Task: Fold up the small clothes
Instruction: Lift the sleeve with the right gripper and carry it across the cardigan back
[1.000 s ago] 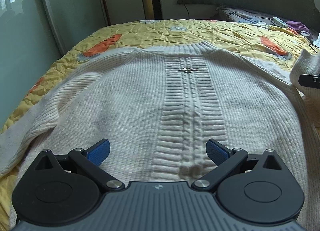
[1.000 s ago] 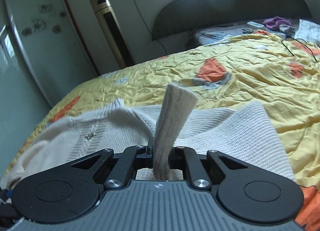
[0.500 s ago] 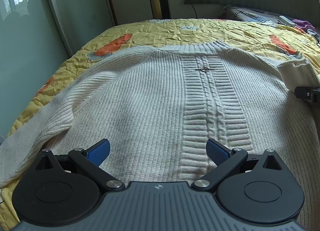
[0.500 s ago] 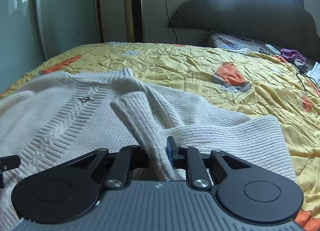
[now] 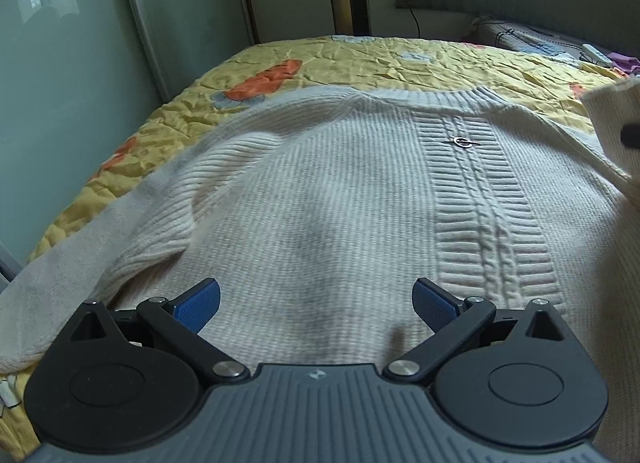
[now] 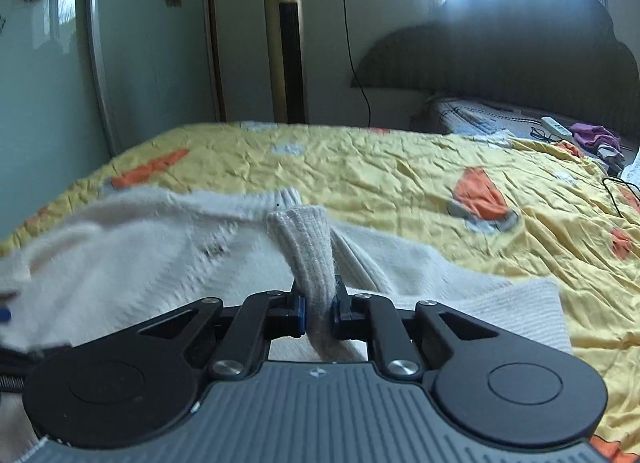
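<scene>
A cream knitted sweater [image 5: 320, 203] lies front up on the bed, its cable-knit strip [image 5: 476, 199] running down the middle. My left gripper [image 5: 316, 295] hovers open over its lower left part, with nothing between the blue pads. In the right wrist view my right gripper [image 6: 319, 305] has its jaws closing on the ribbed cuff of the sweater's sleeve [image 6: 304, 247], and the pads press on it from both sides. The cuff stands up above the jaws. That lifted sleeve [image 5: 612, 131] also shows at the right edge of the left wrist view.
A yellow quilt [image 6: 400, 175] with orange patches covers the bed. A gold tower fan [image 6: 286, 43] and a dark headboard [image 6: 520, 55] stand behind it. A remote [image 6: 556, 127], glasses, a purple cloth [image 6: 592, 135] and a cable lie at the far right. A glass door [image 5: 60, 63] runs along the left.
My left gripper has slid left along the sweater's lower edge, still open. My right gripper has rolled and carried the held cuff up and across toward the sweater's body.
</scene>
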### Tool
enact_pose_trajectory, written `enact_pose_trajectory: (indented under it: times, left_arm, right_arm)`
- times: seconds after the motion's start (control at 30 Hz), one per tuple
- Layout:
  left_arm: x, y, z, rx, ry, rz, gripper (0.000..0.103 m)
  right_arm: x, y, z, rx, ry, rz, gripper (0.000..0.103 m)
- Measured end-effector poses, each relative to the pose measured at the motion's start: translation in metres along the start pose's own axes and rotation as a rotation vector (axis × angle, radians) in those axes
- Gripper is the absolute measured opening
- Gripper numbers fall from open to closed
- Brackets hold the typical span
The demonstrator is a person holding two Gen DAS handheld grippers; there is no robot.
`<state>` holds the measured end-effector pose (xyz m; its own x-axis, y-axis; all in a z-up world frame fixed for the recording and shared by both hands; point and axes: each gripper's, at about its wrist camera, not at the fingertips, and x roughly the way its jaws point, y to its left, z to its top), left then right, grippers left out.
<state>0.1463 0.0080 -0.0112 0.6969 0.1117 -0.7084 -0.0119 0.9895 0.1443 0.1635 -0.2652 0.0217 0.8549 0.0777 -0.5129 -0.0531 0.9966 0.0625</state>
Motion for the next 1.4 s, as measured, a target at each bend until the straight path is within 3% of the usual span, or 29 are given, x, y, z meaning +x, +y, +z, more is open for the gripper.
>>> enact_pose_trajectory:
  times: [0.27,0.97,1.4]
  left_arm:
    - [-0.002,0.006,-0.010,0.023,-0.030,-0.022,0.103]
    - [-0.009,0.020,-0.020,0.029,-0.053,0.031,0.103]
    - [-0.015,0.032,-0.022,0.022,-0.052,0.055,0.103]
  right_arm:
    - [0.015,0.032,0.019,-0.007,-0.028,0.017,0.017]
    - [0.052,0.113,0.037,-0.045,-0.015,0.151,0.017]
    - [0.080,0.152,0.041,-0.071,-0.009,0.190,0.017]
